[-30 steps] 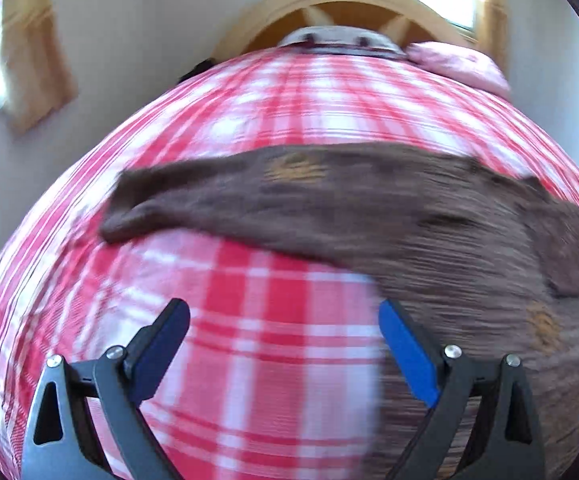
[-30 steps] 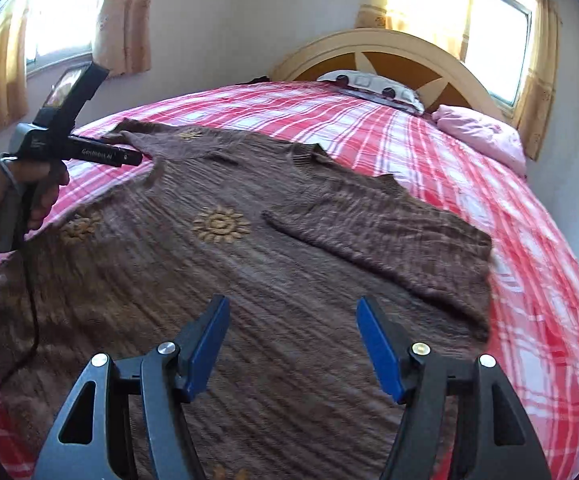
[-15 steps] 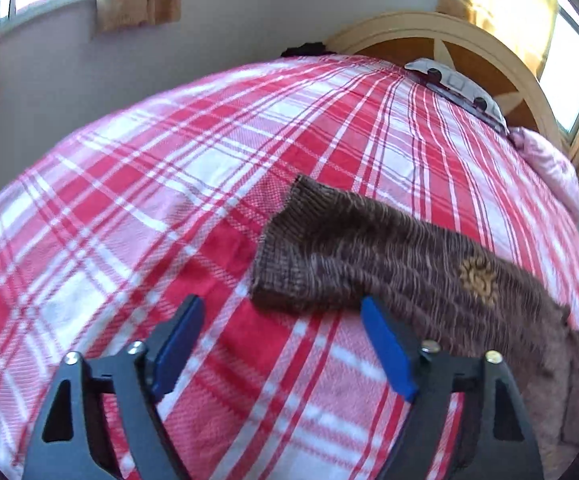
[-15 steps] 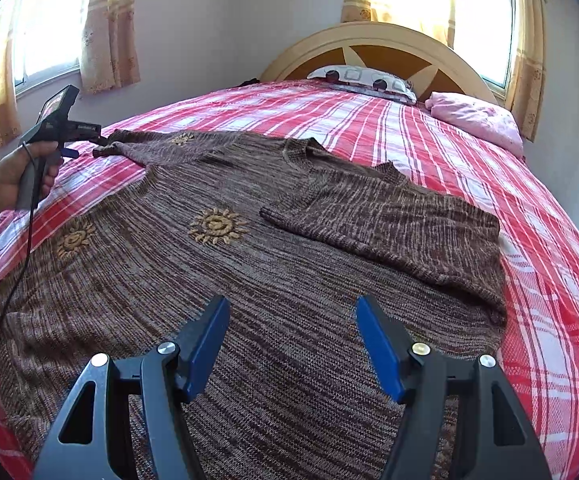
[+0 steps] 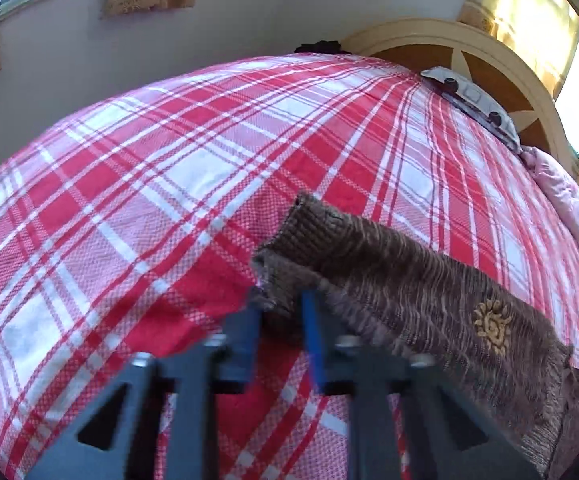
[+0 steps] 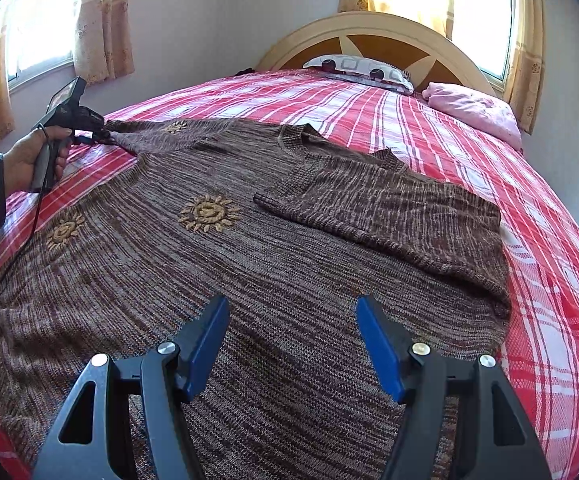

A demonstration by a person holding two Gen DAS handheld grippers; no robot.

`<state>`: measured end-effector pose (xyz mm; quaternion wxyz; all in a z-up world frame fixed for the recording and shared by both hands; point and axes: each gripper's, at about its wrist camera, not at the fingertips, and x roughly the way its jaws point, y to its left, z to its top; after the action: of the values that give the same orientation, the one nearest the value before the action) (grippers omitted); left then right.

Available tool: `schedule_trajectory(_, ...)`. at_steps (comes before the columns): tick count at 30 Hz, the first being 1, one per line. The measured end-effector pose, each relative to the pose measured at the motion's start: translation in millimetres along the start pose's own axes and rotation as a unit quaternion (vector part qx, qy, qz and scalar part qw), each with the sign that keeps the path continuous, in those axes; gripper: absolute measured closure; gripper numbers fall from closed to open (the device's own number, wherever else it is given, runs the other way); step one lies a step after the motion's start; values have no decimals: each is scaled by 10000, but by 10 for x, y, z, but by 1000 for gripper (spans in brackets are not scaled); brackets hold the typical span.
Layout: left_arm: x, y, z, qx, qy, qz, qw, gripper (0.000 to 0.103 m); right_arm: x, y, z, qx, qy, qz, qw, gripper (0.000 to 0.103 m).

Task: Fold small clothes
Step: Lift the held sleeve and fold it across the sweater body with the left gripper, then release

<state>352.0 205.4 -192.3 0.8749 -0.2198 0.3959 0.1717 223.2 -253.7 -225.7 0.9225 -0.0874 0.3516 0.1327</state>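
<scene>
Left hand-held gripper point(image 5: 279, 322), open half a second ago, is now pinching sweater cuff point(image 5: 289, 272); right hand-held gripper point(image 6: 291, 344) is hovering wide at 6 o'clock; sleeve fold is starting.

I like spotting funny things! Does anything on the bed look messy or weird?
Nothing is torn or spilled. The brown sweater just looks lopsided: one sleeve is folded across its body, while the other sleeve stretches out sideways, its cuff pinched in the left gripper. The right gripper hangs open.

Bare bedspread point(image 5: 137, 208) beyond sleeve point(image 5: 389, 280).
</scene>
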Motion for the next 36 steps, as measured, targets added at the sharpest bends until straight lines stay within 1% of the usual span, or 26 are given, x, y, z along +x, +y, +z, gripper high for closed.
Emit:
schedule_trajectory(1,-5,24,7,-37,22,-115,9999,91,5,4,0,-2,14,-6,10000,36)
schedule_trajectory(4,-65,61,1,-82,-28,-294,9995,94,25,7,0,2,54,-27,10000,36)
schedule_trajectory(6,-104,72,-4,-106,-65,-336,9994,94,27,5,-1,7,60,-27,10000,36)
schedule_trajectory(10,-83,132,-1,-356,27,-434,9984,92,31,7,-4,-3,62,-44,10000,36)
schedule_trajectory(11,-77,137,-5,-378,43,-415,9984,87,30,11,-6,-13,62,-57,10000,36)
schedule_trajectory(12,-76,134,-11,-401,34,-347,9986,78,30,14,-9,-20,61,-68,10000,36)
schedule_trajectory(13,-73,141,-15,-447,38,-304,9985,74,29,18,-11,-30,60,-80,9999,36)
schedule_trajectory(15,-85,159,-23,-575,13,-426,9974,63,32,26,-9,-46,63,-95,9999,36)
schedule_trajectory(18,-97,121,-32,-585,-5,-326,9978,58,29,31,-9,-40,62,-92,9999,36)
schedule_trajectory(20,-80,81,-44,-505,-21,-234,9984,57,29,35,-10,-37,69,-93,9999,36)
schedule_trajectory(22,-44,26,-43,-312,-38,-140,9994,61,26,39,-6,-39,79,-97,9999,36)
schedule_trajectory(23,-25,6,-39,-208,-41,-131,9997,80,25,41,-8,-40,81,-98,9999,36)
schedule_trajectory(24,0,-6,-27,-111,1,-199,9997,95,21,43,-10,-37,80,-98,9999,36)
schedule_trajectory(26,-25,37,-9,-211,-24,-353,9992,95,26,43,-9,-34,78,-93,9999,36)
schedule_trajectory(27,-82,45,-3,-241,-113,-455,9986,95,27,44,-10,-34,79,-92,9999,36)
schedule_trajectory(29,-280,-32,9,-29,-425,-571,9975,95,29,38,-9,-40,79,-92,9999,36)
schedule_trajectory(31,-441,-134,17,111,-591,-762,9953,95,35,41,-11,-38,91,-89,9999,36)
schedule_trajectory(33,-626,-261,44,231,-750,-976,9921,95,38,30,-16,-36,95,-89,9999,36)
schedule_trajectory(36,-898,-527,61,453,-971,-1392,9844,95,38,28,-18,-37,92,-94,9999,36)
